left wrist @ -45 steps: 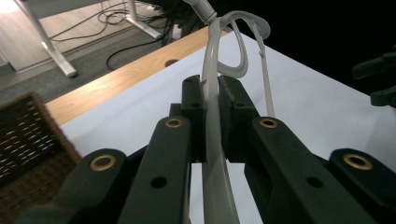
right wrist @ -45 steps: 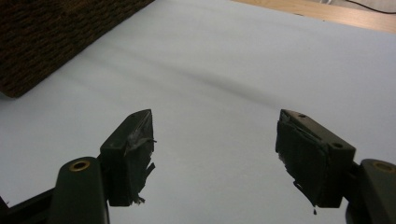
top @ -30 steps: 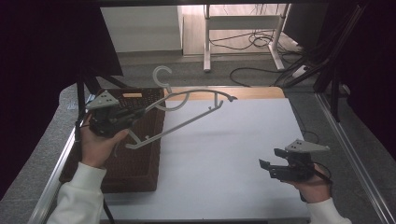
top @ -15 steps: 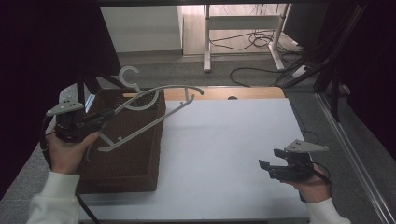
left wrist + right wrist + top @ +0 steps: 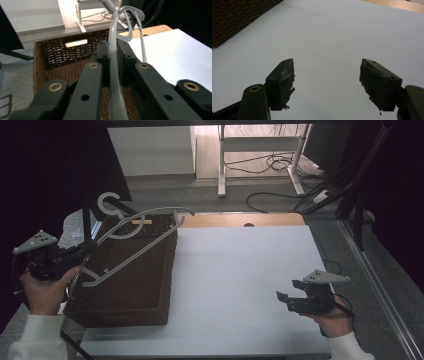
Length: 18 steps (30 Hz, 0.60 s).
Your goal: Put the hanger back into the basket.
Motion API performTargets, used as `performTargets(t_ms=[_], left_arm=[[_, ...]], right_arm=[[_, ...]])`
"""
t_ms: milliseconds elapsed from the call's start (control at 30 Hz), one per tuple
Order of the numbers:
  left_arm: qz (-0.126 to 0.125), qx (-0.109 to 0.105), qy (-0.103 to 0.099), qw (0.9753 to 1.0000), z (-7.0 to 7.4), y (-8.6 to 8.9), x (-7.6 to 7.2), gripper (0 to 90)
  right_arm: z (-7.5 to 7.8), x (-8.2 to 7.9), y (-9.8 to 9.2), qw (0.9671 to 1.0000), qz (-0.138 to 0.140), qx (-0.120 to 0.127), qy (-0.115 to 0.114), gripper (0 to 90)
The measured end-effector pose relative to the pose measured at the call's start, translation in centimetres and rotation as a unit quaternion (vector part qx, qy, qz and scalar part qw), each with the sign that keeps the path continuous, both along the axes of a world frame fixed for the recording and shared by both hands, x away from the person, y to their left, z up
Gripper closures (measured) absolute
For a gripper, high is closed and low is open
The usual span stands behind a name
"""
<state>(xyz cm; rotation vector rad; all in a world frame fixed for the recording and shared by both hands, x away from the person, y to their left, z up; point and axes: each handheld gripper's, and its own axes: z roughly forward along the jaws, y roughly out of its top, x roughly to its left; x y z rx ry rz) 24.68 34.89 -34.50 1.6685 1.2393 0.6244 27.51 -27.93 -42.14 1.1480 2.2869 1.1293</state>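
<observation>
At the left of the high view, the left gripper [image 5: 80, 251] has its jaws clamped on a grey clothes hanger [image 5: 131, 239] held above the woven basket [image 5: 125, 290]. Lower it level so the hook clears the rim. The right gripper [image 5: 287, 297] idles, jaws wide, over the worktop [image 5: 240, 280].

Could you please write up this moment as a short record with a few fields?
held item: grey hanger, clamped in the left gripper
hanger position: lifted over the basket, hook toward the far end
basket: dark brown wicker, at the left edge of the white table
left gripper state: shut on the hanger
right gripper state: open, holding nothing
right gripper position: low over the table's right near part, apart from the basket
</observation>
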Motion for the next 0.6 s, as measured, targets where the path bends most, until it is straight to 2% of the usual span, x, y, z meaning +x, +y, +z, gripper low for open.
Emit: performTargets(t_ms=[433,600], left_arm=[[0.046,-0.020,0.004,0.9987,-1.4,3.2,-0.9,82.1],[0.053,-0.026,0.012,0.9982,-2.5,4.0,-0.7,82.1]], right_arm=[[-0.1,0.1,0.1,1.0000,-0.001,-0.002,0.003,27.7],[-0.2,0.1,0.1,1.0000,0.000,-0.003,0.004,27.7]])
